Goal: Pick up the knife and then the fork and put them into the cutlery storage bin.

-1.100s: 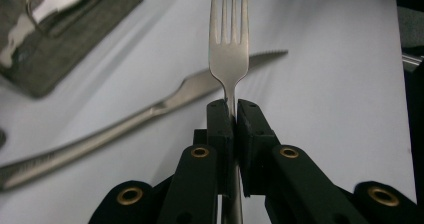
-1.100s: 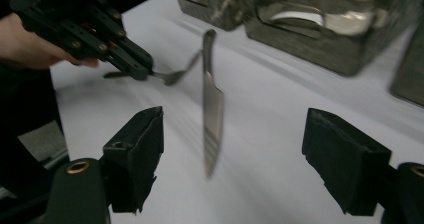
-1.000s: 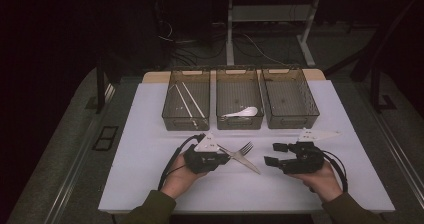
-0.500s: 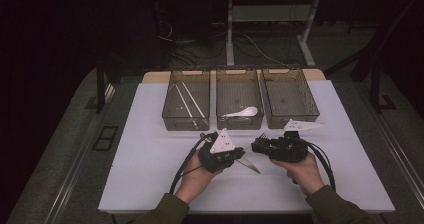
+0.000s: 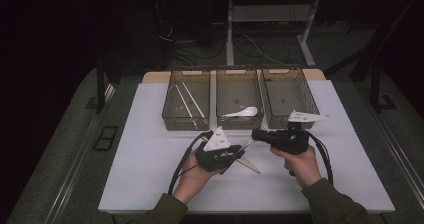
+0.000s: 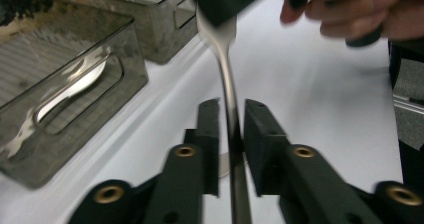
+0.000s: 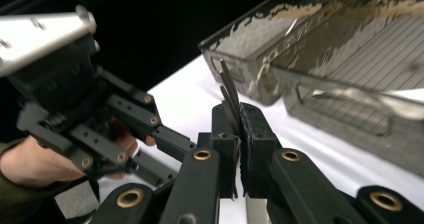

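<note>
A metal fork (image 5: pixel 248 144) is held off the white table between both grippers. My right gripper (image 5: pixel 256 133) is shut on its tine end; in the right gripper view the tines (image 7: pixel 227 89) stick up from the closed jaws (image 7: pixel 239 115). My left gripper (image 5: pixel 239 154) holds the handle. In the left gripper view the handle (image 6: pixel 231 114) runs between the two narrowly set jaws (image 6: pixel 231 109) up to the fork's head (image 6: pixel 216 31).
Three clear bins stand in a row at the back: the left one (image 5: pixel 186 121) holds chopsticks (image 5: pixel 186 98), the middle one (image 5: pixel 239 124) a white spoon (image 5: pixel 242 112), and the right one (image 5: pixel 290 70). A silvery utensil (image 5: pixel 251 166) lies on the table under my left gripper.
Both grippers moved toward the middle and met. The fork rose off the table in my left gripper, and my right gripper closed on its tine end.
</note>
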### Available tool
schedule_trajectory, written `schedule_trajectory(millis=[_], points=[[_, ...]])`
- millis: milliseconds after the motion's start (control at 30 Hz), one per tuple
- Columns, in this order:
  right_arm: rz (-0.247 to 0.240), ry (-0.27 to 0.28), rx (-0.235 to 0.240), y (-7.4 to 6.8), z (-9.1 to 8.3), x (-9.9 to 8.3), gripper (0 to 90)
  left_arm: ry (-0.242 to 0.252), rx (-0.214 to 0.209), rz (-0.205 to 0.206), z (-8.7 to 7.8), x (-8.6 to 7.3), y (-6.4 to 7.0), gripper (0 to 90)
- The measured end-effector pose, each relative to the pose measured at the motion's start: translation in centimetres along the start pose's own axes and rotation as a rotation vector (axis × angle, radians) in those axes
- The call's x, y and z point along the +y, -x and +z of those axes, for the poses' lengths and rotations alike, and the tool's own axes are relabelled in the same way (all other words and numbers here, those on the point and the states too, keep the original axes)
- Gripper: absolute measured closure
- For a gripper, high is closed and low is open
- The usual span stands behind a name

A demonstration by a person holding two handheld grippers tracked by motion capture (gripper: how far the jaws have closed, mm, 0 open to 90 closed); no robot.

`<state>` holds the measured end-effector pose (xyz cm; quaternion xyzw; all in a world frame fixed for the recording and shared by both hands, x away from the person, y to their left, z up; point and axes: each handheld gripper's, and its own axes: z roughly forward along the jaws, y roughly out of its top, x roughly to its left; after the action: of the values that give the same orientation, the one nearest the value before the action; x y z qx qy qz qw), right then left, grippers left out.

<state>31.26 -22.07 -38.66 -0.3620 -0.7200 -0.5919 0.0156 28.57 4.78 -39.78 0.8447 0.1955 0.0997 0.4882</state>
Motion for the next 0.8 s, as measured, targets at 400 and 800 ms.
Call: schedule_trajectory(millis=[400,800], points=[[-0.015,0.095,-0.162,3.6,-4.6,3.8,86.1,-0.005,0.001,-0.084,-4.1,-3.3,-2.2,39.5],[-0.003,0.158,-0.294,7.6,-9.3,8.6,86.2,-0.006,0.02,-0.112,-7.2,-6.5,-3.2,24.8]])
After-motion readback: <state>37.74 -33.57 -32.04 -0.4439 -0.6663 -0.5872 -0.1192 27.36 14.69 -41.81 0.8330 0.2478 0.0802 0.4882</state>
